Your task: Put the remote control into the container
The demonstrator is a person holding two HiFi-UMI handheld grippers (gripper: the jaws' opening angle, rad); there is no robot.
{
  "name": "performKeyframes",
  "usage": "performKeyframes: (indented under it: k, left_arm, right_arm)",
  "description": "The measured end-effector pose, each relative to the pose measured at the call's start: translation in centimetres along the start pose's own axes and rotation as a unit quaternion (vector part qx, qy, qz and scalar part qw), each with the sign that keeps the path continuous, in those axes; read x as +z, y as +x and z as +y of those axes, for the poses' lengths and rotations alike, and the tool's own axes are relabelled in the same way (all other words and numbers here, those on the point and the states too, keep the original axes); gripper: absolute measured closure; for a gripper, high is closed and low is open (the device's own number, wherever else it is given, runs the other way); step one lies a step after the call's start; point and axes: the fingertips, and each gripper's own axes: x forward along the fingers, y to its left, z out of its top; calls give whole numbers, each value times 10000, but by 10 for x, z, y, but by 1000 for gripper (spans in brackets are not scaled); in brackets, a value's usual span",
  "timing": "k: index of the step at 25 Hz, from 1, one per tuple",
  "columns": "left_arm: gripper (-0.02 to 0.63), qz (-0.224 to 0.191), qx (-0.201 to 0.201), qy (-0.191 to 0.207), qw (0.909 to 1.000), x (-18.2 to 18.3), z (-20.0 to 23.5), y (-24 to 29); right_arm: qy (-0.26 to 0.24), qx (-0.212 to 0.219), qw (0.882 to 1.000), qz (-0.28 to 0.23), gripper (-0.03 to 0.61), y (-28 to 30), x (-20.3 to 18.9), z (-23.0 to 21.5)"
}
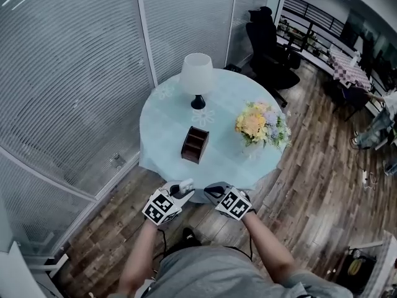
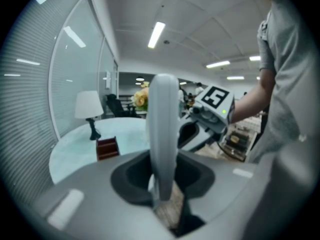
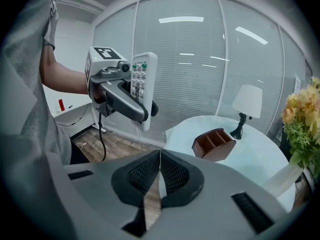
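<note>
Because our left gripper (image 3: 141, 109) pinches just the end of the remote control (image 3: 143, 79), we might miss the container (image 3: 214, 144); our right gripper (image 3: 160, 171) is shut, empty.

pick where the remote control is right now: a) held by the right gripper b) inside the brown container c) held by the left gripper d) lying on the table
C: the white remote control stands upright in the grip of the left gripper, while the right gripper is shut on nothing and the container sits apart on the table.
</note>
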Motion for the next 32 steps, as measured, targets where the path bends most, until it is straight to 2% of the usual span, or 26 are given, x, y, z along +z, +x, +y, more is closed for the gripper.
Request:
performKeyframes:
  k: [10, 17, 23, 29, 32]
  left_arm:
    - [525, 57, -307, 32, 9995, -7, 26, 7]
    - [525, 208, -543, 129, 9982, -12, 34, 4]
    - [525, 192, -518, 26, 9985, -9, 51, 10]
    - [525, 211, -392, -127, 9989, -10, 58, 21]
    - [525, 254, -311, -199, 9990, -7, 61, 27]
  right_arm:
    - [216, -173, 9996, 45, 560, 19, 1, -17]
    - [809, -266, 9964, 59, 560, 18, -14, -16]
    - [745, -246, 9968, 165, 560, 19, -15, -30]
    - [435, -34, 9988, 211, 560, 27, -13, -44]
    - [461, 140, 9988, 85, 560, 29, -7, -53]
